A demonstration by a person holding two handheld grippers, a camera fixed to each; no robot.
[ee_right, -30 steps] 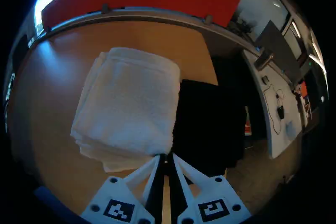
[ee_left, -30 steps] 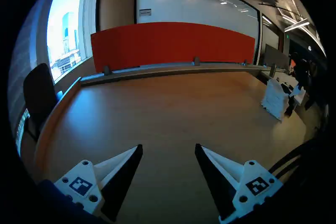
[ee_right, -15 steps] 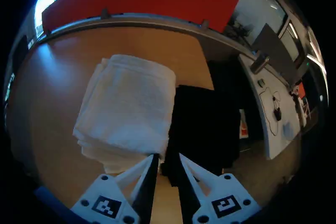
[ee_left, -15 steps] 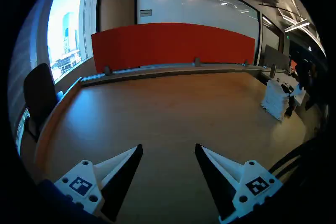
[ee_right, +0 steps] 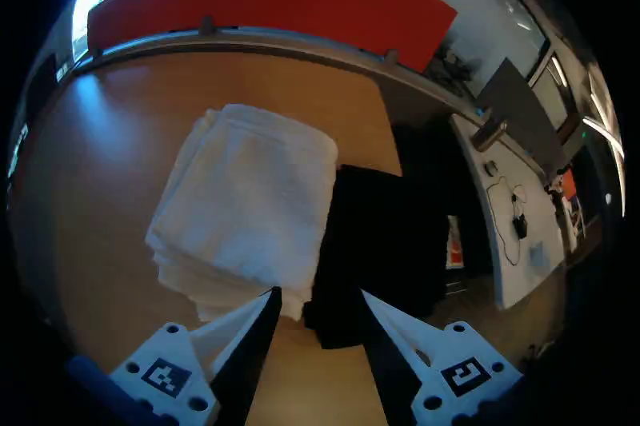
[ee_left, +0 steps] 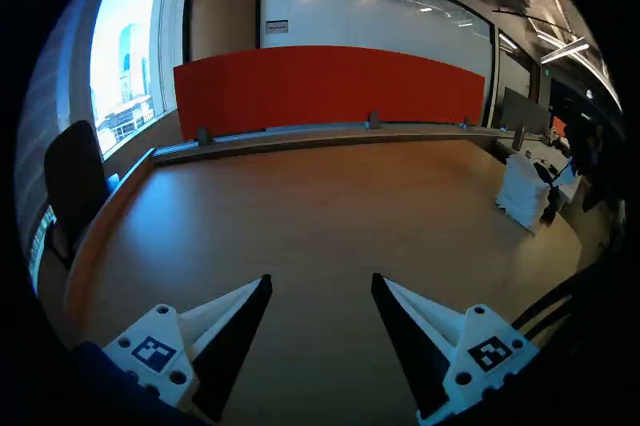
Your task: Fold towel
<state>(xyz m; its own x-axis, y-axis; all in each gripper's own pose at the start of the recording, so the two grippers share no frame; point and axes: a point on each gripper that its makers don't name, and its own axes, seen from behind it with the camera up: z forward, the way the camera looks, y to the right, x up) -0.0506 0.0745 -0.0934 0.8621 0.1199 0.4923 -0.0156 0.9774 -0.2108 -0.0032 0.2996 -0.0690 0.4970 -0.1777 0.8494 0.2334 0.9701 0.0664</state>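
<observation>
A white towel [ee_right: 248, 206] lies folded into a thick stack on the wooden table, near its right edge in the right gripper view. My right gripper [ee_right: 318, 302] hovers at the stack's near corner, open, with nothing between its fingers. In the left gripper view the same stack of towel [ee_left: 524, 192] sits far off at the right end of the table. My left gripper [ee_left: 320, 286] is open above bare tabletop, holding nothing.
A red divider panel [ee_left: 328, 86] runs along the back of the wooden table [ee_left: 320, 202]. A black chair [ee_left: 72, 174] stands at the left by the window. A dark item [ee_right: 384, 250] lies beside the towel at the table's edge.
My right gripper has opened from shut and let go of the towel's corner, pulling back slightly. The left gripper has stayed still.
</observation>
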